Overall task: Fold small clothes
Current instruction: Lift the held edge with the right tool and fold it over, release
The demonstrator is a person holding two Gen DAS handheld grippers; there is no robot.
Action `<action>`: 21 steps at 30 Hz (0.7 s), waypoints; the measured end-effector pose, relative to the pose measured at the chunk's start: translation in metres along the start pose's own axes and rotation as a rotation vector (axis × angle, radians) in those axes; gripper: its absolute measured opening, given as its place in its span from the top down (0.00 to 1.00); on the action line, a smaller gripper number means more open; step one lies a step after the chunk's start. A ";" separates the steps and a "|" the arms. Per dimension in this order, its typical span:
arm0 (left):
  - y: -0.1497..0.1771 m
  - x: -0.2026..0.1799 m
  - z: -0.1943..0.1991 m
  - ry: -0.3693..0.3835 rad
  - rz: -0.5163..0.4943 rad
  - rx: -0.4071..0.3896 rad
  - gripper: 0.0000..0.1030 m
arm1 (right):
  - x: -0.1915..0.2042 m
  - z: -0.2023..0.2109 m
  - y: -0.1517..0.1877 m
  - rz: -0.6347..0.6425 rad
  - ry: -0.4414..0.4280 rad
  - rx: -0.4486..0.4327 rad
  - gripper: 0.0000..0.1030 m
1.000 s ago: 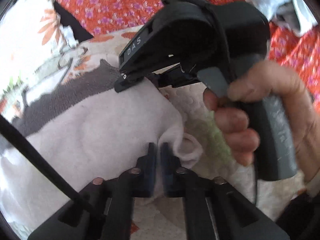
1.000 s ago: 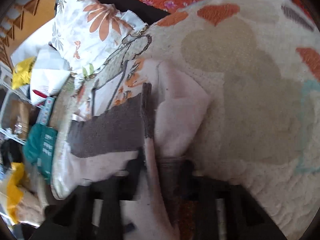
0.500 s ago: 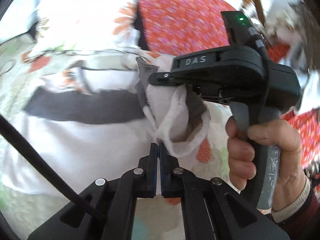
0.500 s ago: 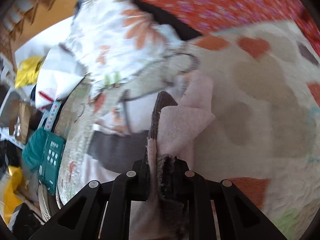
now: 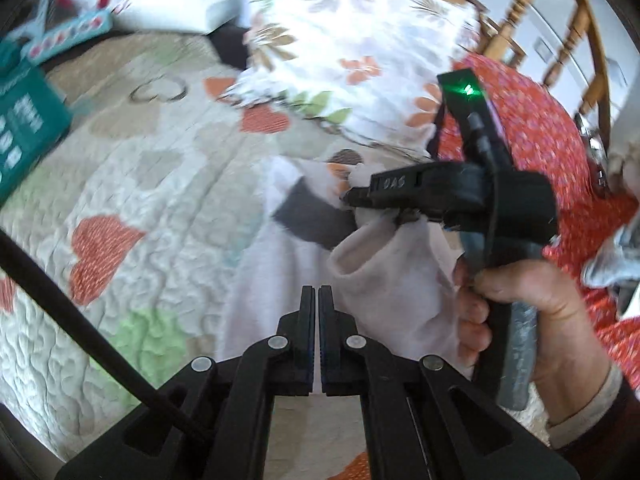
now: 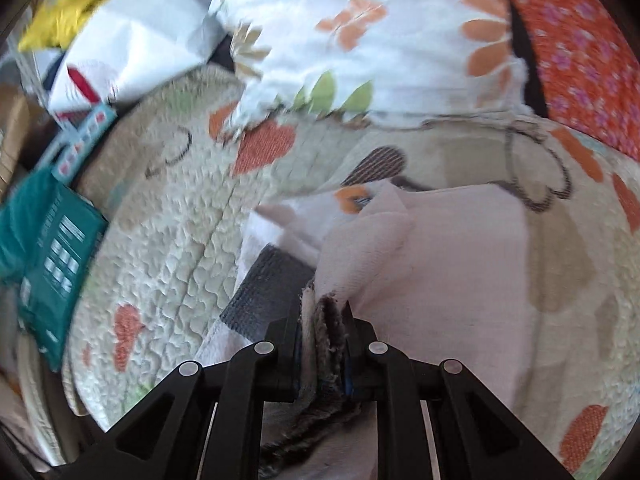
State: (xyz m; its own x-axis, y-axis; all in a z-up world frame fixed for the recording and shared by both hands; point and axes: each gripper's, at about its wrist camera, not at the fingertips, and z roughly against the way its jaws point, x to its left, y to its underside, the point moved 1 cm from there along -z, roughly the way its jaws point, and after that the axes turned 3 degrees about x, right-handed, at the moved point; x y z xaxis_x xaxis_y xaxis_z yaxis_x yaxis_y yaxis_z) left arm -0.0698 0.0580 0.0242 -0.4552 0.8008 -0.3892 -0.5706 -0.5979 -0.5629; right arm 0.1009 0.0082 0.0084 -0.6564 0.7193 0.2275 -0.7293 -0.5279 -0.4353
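We see the small garment (image 6: 460, 248), soft pale-pink fleece w/ a dark grey ribbed band, lying on the quilted bedspread (image 5: 160, 208), a stitched, puckered cotton w/ orange hearts and green patches. Landmark: the floral pillow (image 6: 380, 40). The garment sits just in front of it, one corner lifted off the quilt.

Right hand-held gripper (image 6: 322, 340) is clamped on a bunched edge of the garment, frayed grey and pink layers pinched between its pads. In the left wrist view the person's right hand (image 5: 532, 304) wraps that tool's handle.

Left hand-held gripper (image 5: 319, 320): jaws nearly together w/ a thin gap; we can't tell if cloth is pinched there. It hangs over the fleece.

A teal box (image 6: 48, 264) lies well left of the pillow; red flowered fabric (image 5: 540, 132) right of it.
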 end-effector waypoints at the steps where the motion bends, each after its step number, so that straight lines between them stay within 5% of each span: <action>1: 0.002 0.005 0.001 0.002 0.017 0.001 0.99 | 0.008 -0.008 0.000 0.014 0.010 0.012 0.85; 10: -0.008 0.067 0.020 -0.065 0.217 0.016 0.99 | 0.081 -0.037 0.002 0.199 0.073 0.056 0.85; 13: -0.011 0.089 0.023 -0.065 0.304 0.024 0.97 | 0.102 -0.045 0.005 0.308 0.019 0.121 0.72; 17: -0.012 0.108 0.029 -0.049 0.384 0.016 0.89 | 0.105 0.004 0.001 0.298 -0.118 0.021 0.53; 21: -0.010 0.122 0.036 -0.051 0.452 -0.003 0.74 | 0.093 0.037 0.014 0.281 -0.059 -0.031 0.51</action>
State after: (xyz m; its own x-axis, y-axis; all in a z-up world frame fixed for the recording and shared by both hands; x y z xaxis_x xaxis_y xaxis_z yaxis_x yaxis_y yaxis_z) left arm -0.1441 0.1604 0.0093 -0.6911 0.4565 -0.5603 -0.3046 -0.8870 -0.3470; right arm 0.0226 0.0515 0.0559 -0.8428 0.5187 0.1435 -0.5111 -0.6881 -0.5151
